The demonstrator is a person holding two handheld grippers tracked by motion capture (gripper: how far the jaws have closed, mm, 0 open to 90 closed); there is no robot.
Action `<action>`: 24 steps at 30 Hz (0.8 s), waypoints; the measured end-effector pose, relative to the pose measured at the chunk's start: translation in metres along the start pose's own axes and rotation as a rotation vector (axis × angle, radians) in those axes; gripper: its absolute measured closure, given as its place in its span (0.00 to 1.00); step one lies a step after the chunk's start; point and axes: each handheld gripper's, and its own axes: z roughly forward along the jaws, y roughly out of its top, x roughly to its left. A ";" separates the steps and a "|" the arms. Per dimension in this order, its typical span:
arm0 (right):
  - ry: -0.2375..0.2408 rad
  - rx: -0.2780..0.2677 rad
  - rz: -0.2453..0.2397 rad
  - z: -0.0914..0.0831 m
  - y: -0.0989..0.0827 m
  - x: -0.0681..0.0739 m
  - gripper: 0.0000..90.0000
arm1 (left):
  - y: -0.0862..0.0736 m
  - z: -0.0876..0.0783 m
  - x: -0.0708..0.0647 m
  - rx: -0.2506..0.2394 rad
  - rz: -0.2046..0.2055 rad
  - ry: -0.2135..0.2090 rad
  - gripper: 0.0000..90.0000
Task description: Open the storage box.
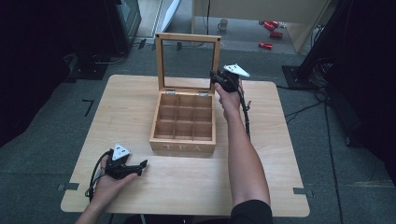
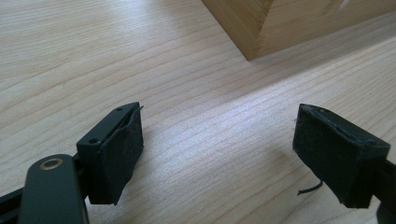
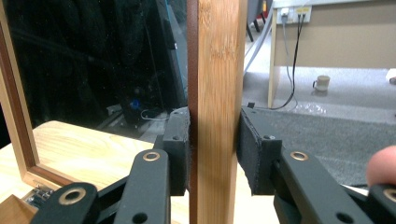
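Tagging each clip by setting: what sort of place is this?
Probably an office or lab set up for recording: a small wooden table on grey carpet, loose cables on the floor, and a desk with a wall socket behind.

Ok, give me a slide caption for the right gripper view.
Right gripper clamped on the upright lid frame of the open tea box, a mug on the floor behind.

black two-jaw grippers (image 1: 142,164) | grey triangular plates | brass rivets | dark sleeve (image 1: 251,211)

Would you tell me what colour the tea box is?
Light natural wood, the tea box shows best in the high view.
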 end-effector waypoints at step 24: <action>-0.007 0.073 0.054 -0.006 0.012 0.000 0.45 | 0.000 0.000 -0.002 0.004 0.006 0.008 0.19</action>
